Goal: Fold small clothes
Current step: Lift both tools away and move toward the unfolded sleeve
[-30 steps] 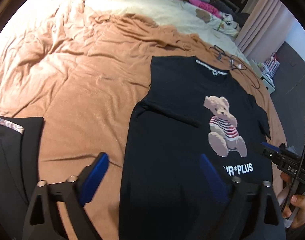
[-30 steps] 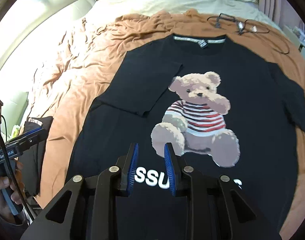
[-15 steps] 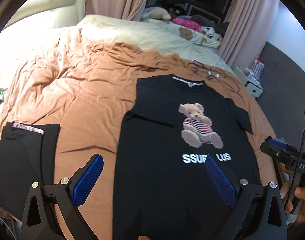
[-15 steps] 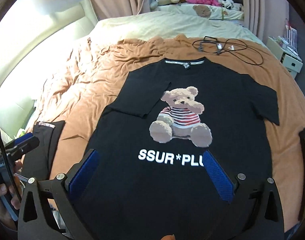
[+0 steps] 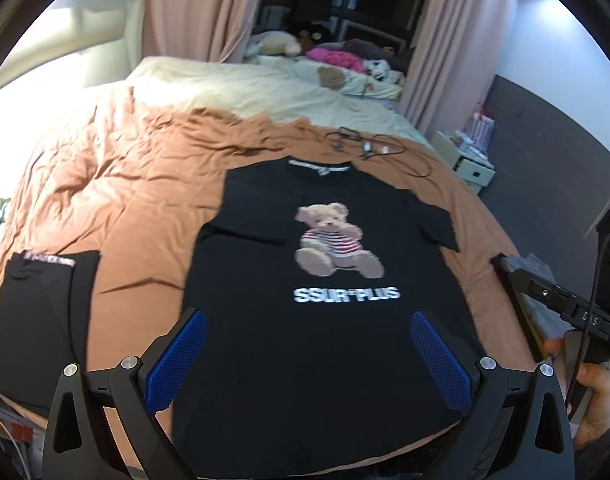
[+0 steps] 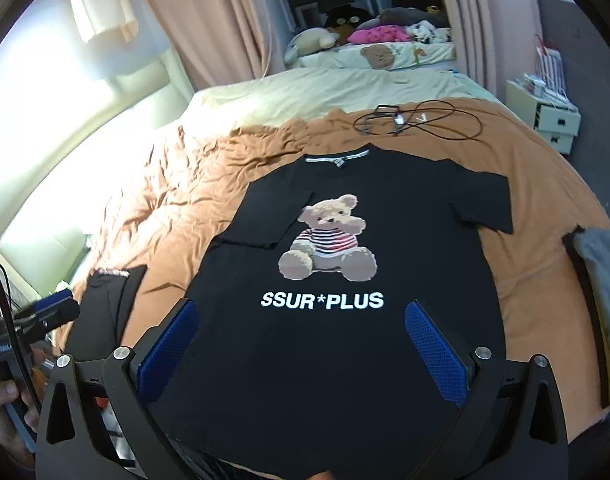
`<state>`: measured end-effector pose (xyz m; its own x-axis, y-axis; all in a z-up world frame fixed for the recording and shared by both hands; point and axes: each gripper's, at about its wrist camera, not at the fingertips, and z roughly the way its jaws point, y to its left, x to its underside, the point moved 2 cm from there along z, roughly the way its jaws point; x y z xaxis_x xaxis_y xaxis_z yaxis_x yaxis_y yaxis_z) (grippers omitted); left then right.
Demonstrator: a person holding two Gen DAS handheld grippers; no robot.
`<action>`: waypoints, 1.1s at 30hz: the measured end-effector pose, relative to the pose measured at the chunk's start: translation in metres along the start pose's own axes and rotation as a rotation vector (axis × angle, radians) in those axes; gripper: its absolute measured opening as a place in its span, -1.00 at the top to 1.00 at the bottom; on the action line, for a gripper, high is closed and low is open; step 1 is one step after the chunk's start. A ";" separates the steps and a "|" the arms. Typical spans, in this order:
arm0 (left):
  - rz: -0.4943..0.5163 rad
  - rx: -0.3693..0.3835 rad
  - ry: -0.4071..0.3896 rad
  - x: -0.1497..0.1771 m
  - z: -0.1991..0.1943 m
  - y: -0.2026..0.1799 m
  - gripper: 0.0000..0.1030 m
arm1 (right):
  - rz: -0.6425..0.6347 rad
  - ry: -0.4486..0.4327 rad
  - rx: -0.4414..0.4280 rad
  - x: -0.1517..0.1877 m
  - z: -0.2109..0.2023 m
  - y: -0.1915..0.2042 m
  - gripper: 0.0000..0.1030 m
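Observation:
A black T-shirt [image 5: 325,332] [image 6: 405,216] with a teddy bear print and white lettering lies flat, face up, on the orange bedspread. Its left sleeve is folded inward over the chest; the right sleeve lies spread out. My left gripper [image 5: 305,352] hovers open above the shirt's lower part, holding nothing. In the right wrist view my right gripper [image 6: 301,340] is likewise open and empty above the shirt's hem area. Each gripper shows at the edge of the other's view, held by a hand.
A folded black garment [image 5: 37,312] [image 6: 113,292] lies left of the shirt. A grey and black garment [image 6: 601,280] sits at the bed's right edge. Black cables [image 6: 421,120] lie beyond the collar. A white drawer unit [image 6: 553,120] stands on the right; plush toys at the back.
Both grippers have pulled back and up from the shirt, so more of the bed shows. The right gripper, nearly shut one second ago, has opened wide. The shirt has not moved.

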<state>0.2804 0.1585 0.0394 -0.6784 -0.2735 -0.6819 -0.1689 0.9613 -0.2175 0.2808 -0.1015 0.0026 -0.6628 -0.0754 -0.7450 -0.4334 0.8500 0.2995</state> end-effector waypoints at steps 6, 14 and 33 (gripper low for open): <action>0.031 0.026 0.032 0.014 0.002 -0.044 -0.99 | 0.066 -0.060 -0.047 0.022 -0.034 -0.033 -1.00; 0.085 0.075 0.032 0.020 0.002 -0.095 -0.99 | 0.094 -0.122 0.014 0.040 -0.056 -0.076 -1.00; 0.082 0.208 0.041 -0.018 0.101 -0.129 -0.98 | 0.190 -0.136 0.078 0.012 0.005 -0.145 -0.96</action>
<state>0.3865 0.0359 0.0094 -0.7131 -0.1892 -0.6750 0.0364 0.9516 -0.3052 0.3391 -0.2229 -0.0525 -0.6377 0.1559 -0.7543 -0.2569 0.8802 0.3991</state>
